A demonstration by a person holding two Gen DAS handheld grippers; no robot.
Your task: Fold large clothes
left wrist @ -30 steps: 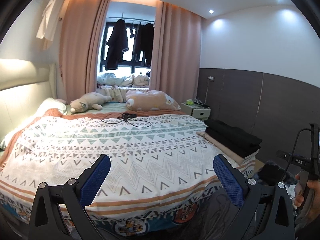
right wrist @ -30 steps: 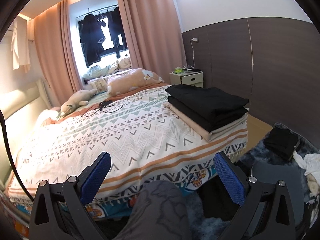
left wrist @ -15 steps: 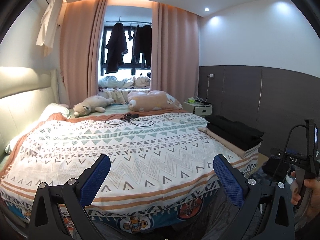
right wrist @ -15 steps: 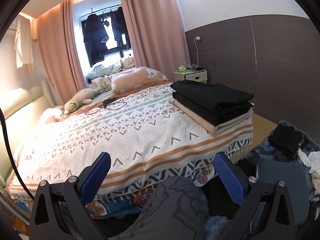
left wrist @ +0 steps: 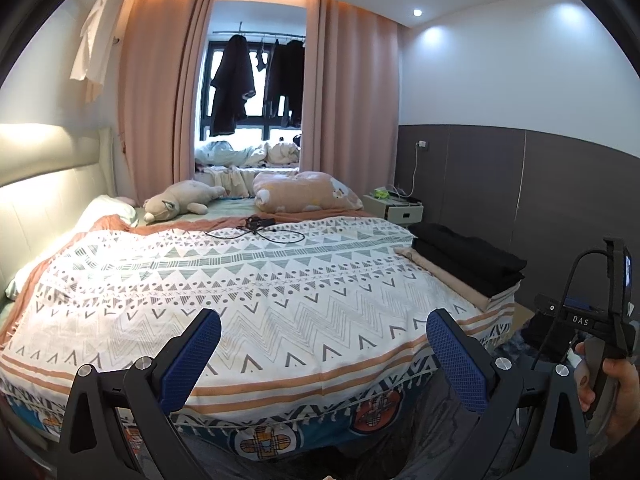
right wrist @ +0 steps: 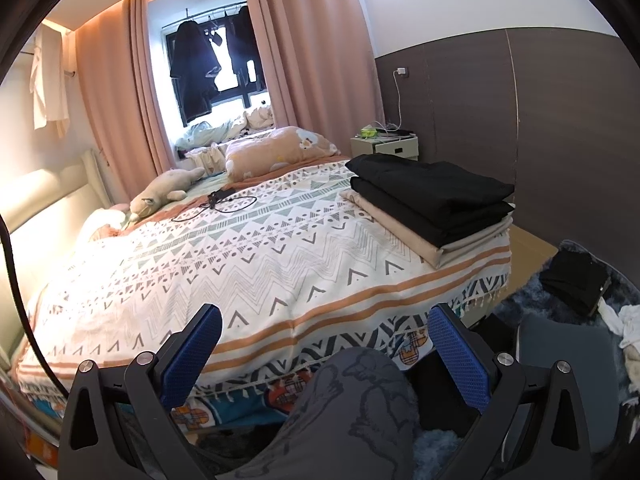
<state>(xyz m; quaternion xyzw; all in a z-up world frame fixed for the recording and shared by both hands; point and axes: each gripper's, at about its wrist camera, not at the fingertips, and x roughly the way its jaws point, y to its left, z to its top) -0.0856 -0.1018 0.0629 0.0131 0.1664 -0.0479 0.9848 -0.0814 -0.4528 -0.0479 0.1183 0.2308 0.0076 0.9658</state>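
1. Clearly, we use the bed (left wrist: 256,280) as our work surface: its patterned cover is spread flat and the whole middle is bare, which we judge leaves room to lay out a large garment.
2. We see the stack of folded clothes (right wrist: 432,204) at the bed's right edge near the foot corner, black pieces on top of a beige one. Parked there, it is out of the way of the open middle, so we take it as the finished pile.
3. On the floor past the bed's right foot corner lies a loose heap of clothes (right wrist: 576,280), dark with something pale beside it. We judge this to be what is left to fold, kept within our reach.
4. A pink pillow (left wrist: 304,196) and a plush toy (left wrist: 180,200) sit at the bed's far edge, away from the folding area.
5. A black cable (left wrist: 260,232) lies toward the far edge, clear of the near half.
6. Our left tool (left wrist: 324,356) hovers over the near edge, jaws spread, pinching nothing.
7. Our right tool (right wrist: 324,356) does the same, jaws spread and empty, above our knee (right wrist: 352,408). We judge both are held ready for fetching the next garment.
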